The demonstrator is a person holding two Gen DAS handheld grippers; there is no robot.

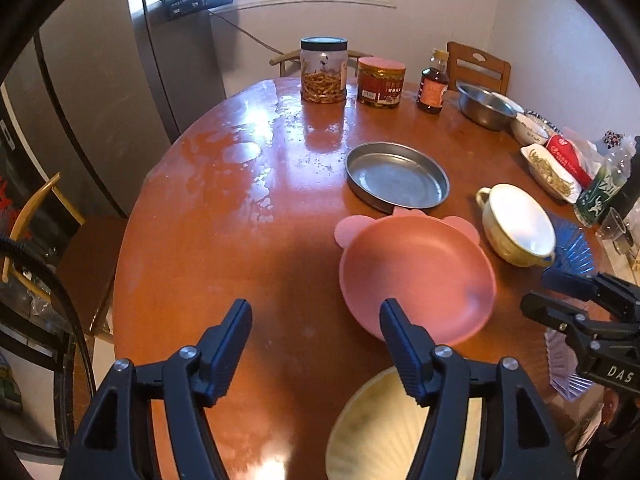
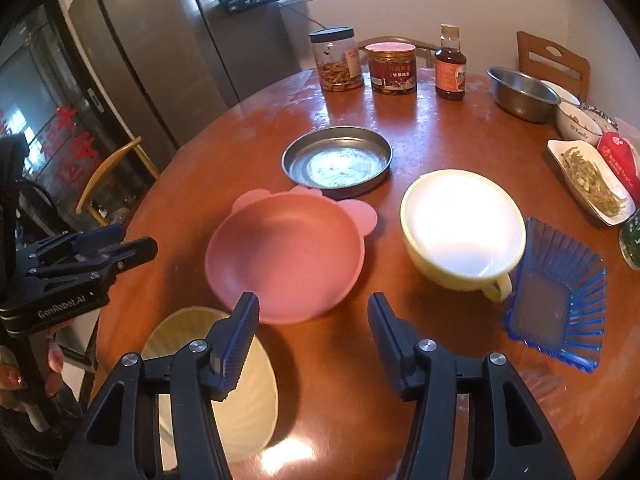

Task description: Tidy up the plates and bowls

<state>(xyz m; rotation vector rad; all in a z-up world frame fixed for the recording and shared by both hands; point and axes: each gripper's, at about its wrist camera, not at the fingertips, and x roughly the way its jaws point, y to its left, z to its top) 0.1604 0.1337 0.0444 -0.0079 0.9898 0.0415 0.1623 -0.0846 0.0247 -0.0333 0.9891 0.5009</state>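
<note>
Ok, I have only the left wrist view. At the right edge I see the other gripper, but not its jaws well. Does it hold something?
Observer: No. The right gripper is open, with only bare table between its fingers.
Operator: Behind the cream cup I see something blue. What is it?
Observer: A blue ribbed dish, rectangular and empty, just right of the cup.
Operator: And the cream plate at the bottom of my picture?
Observer: It is ribbed, it lies at the table's near edge, and nothing is on the part that shows.
</note>
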